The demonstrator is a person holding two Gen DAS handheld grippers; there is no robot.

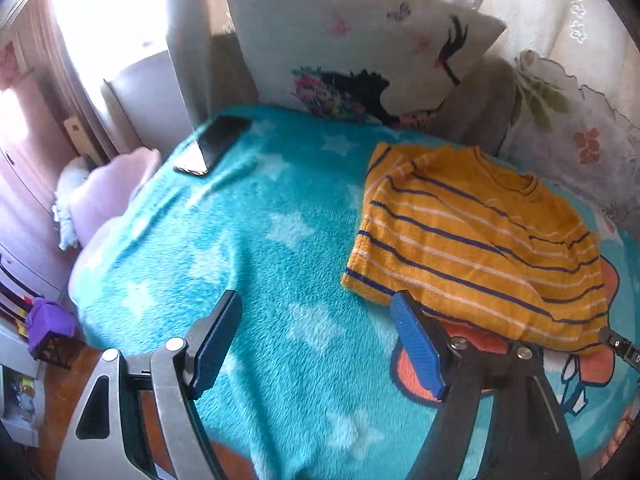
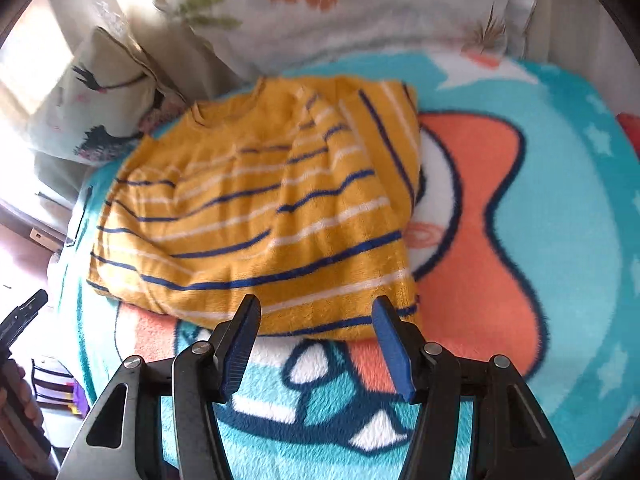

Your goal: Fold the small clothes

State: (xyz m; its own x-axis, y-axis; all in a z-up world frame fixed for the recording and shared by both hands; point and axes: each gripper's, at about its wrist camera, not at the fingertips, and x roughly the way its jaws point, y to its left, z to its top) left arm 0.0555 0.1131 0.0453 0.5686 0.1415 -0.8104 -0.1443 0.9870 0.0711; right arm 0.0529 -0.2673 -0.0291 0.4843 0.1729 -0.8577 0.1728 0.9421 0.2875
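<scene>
A small mustard-yellow sweater (image 1: 476, 236) with navy and white stripes lies on the turquoise fleece blanket (image 1: 256, 240), sleeves folded over its body. My left gripper (image 1: 320, 344) is open and empty, just short of the sweater's near left corner. In the right wrist view the sweater (image 2: 260, 208) fills the middle, neckline at the far side. My right gripper (image 2: 316, 344) is open and empty, its fingertips at the sweater's near hem. The tip of the right gripper shows at the right edge of the left wrist view (image 1: 620, 346).
A black phone (image 1: 214, 144) lies on the blanket's far left. Printed pillows (image 1: 360, 56) stand along the back, and a floral one (image 2: 340, 8) behind the sweater. The blanket has an orange cartoon figure (image 2: 480, 240). The bed edge drops to the floor at left (image 1: 60, 380).
</scene>
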